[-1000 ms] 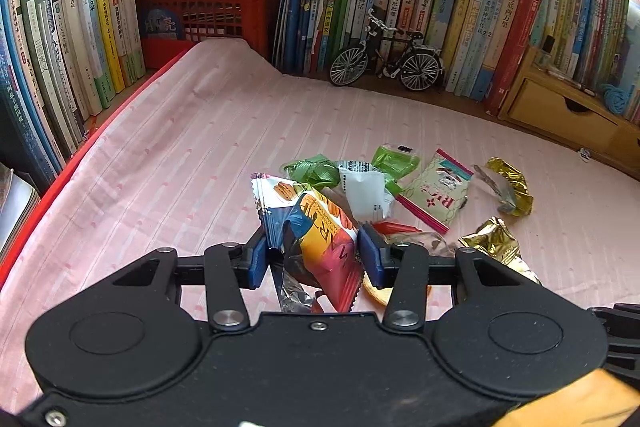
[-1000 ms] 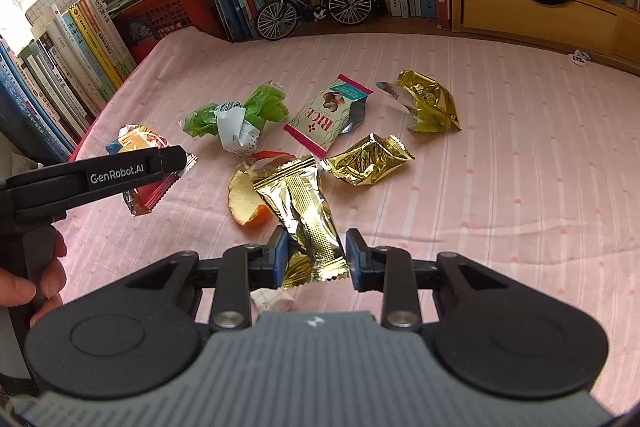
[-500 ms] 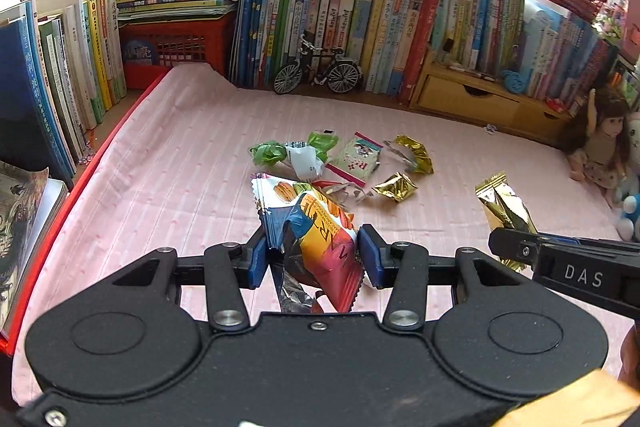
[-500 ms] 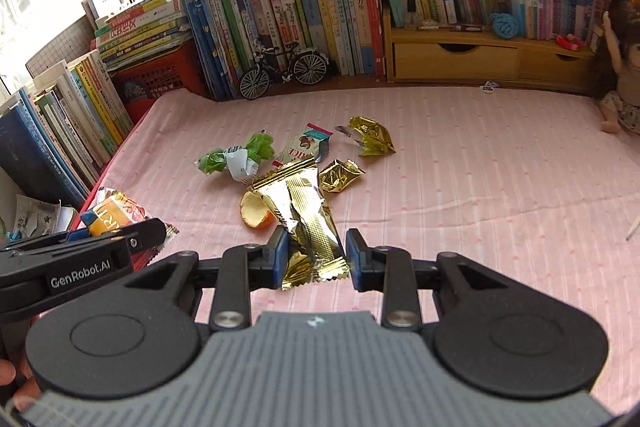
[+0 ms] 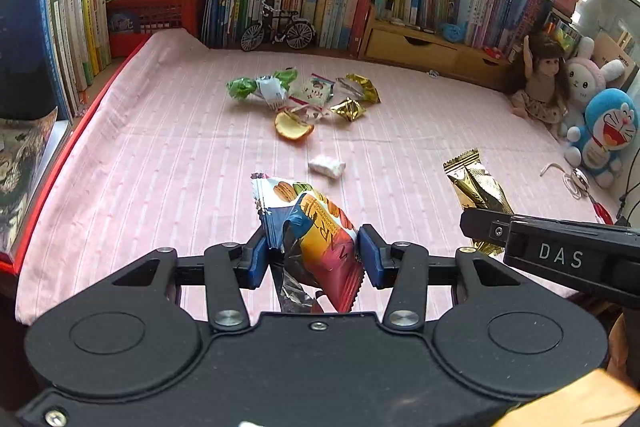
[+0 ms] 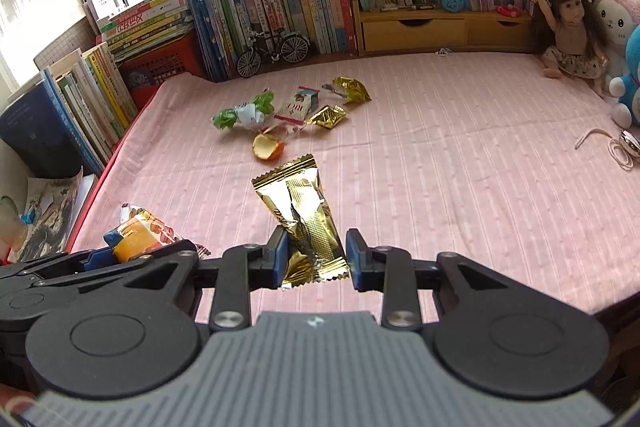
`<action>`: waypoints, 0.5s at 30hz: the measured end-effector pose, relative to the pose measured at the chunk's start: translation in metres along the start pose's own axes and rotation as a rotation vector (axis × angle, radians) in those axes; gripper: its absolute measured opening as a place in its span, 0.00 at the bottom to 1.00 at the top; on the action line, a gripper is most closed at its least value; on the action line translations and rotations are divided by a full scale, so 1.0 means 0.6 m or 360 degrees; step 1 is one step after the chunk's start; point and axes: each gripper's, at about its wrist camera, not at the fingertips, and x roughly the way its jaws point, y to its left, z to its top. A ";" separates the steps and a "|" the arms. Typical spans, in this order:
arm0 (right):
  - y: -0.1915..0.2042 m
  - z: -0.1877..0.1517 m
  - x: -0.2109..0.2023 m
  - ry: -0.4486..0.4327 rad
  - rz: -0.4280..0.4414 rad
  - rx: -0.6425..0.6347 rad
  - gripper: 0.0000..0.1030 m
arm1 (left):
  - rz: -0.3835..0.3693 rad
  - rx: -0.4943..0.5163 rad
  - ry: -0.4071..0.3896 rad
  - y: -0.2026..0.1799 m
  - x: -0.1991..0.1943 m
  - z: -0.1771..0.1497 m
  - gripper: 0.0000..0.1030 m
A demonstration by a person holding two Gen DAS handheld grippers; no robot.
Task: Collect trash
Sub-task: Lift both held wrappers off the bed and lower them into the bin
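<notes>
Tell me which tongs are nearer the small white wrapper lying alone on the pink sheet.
Left. The left tongs, shut on the colourful snack packet, hang just short of the white wrapper. The right tongs, shut on the gold wrapper, sit farther off to its right.

colourful wrapper (image 5: pixel 316 227): held aloft | gold wrapper (image 6: pixel 306 219): held | litter pile (image 5: pixel 308 95): perhaps six pieces

Pink striped bedsheet (image 5: pixel 168 155) spread flat. At twelve o'clock: green wrappers (image 5: pixel 260 87), rice packet (image 5: pixel 314 91), gold wrappers (image 5: pixel 358 97), orange peel (image 5: pixel 293 126). White scrap (image 5: pixel 327 166) nearer centre. Cord (image 6: pixel 600 139) at three o'clock.
</notes>
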 end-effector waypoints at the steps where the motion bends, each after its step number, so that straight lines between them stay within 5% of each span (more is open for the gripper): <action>1: 0.002 -0.010 -0.004 0.0009 0.0002 -0.0008 0.35 | 0.0003 -0.0008 0.0009 0.001 -0.006 -0.017 0.43; 15: -0.018 -0.188 -0.054 0.0147 0.0118 -0.0098 0.36 | 0.0135 -0.0123 0.0146 -0.003 -0.090 -0.225 0.43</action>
